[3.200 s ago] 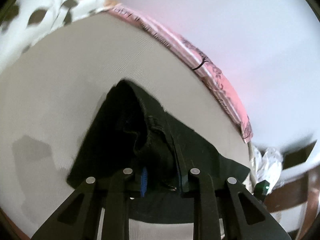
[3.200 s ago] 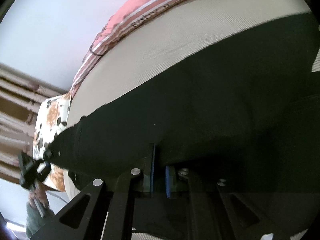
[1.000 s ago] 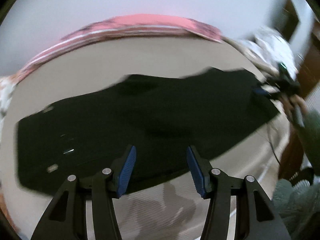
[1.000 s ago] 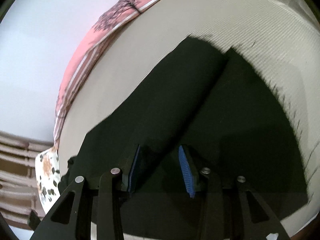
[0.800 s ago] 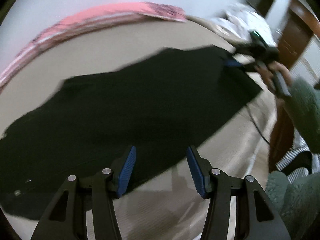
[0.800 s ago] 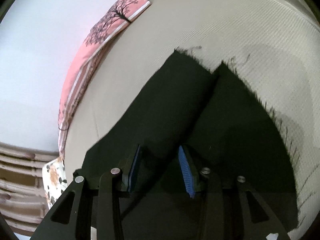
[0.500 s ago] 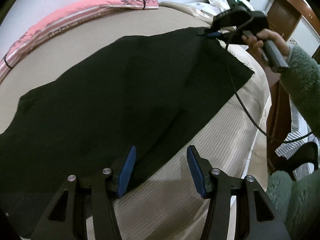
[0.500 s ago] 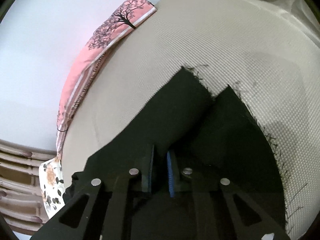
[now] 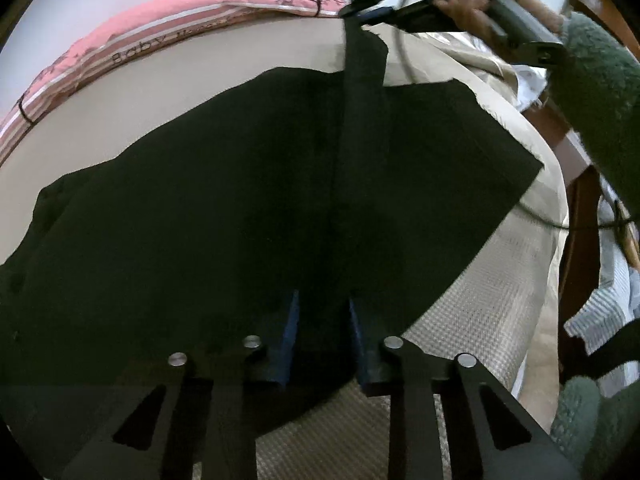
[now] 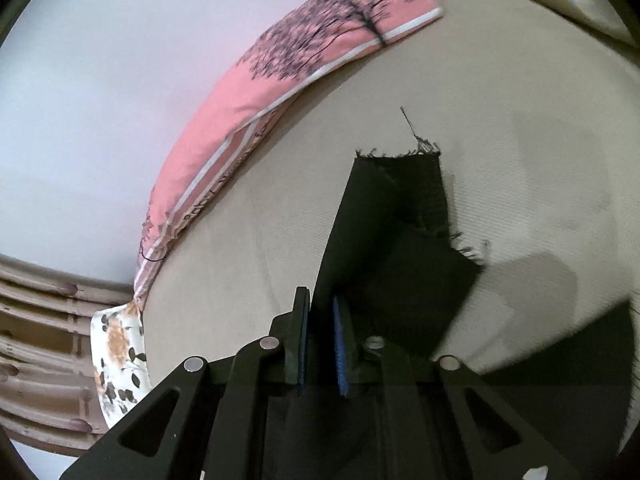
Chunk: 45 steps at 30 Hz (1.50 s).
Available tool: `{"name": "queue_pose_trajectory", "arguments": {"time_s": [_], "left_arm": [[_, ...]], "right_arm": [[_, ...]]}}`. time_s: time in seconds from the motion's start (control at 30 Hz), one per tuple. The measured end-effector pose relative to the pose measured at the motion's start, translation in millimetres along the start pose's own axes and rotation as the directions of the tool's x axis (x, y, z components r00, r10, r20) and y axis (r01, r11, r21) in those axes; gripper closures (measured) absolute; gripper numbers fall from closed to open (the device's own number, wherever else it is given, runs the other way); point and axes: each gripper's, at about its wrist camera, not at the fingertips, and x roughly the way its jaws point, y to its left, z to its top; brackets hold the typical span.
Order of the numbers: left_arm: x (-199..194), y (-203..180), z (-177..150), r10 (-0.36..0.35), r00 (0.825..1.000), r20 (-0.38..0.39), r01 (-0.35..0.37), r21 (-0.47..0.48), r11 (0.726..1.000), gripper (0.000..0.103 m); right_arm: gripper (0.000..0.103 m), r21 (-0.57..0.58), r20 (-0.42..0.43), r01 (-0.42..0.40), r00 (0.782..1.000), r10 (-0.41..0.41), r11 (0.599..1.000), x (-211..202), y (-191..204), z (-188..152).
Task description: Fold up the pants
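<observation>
The pants (image 9: 240, 208), flat across the bed (image 9: 460, 328) half a second ago, now rise at 12 o'clock where the right gripper (image 10: 320, 320) pinches the hem, while the left gripper (image 9: 322, 312) has narrowed onto the near edge, so a lengthwise fold looks begun.

Both wrist views look closely over black pants (image 9: 240, 208) on bed (image 10: 520, 120).
</observation>
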Motion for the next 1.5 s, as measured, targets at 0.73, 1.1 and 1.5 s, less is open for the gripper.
{"name": "queue_pose_trajectory", "arguments": {"time_s": [0.73,1.1,1.5], "left_arm": [[-1,14,0,-0.063,0.998,0.019,0.064,-0.065,0.996,0.083],[-1,10,3,-0.049,0.999,0.012,0.05,-0.064,0.997,0.083],[-1,-1,4,0.014,1.0,0.009,-0.014,-0.013,1.0,0.083]], "right_arm": [[0.073,0.124,0.05,0.025,0.998,-0.031,0.992,-19,-86,-2],[0.092,0.013,0.04,0.043,0.998,-0.043,0.999,-10,-59,-7],[0.099,-0.071,0.2,0.062,0.979,-0.046,0.996,-77,-26,-26]]}}
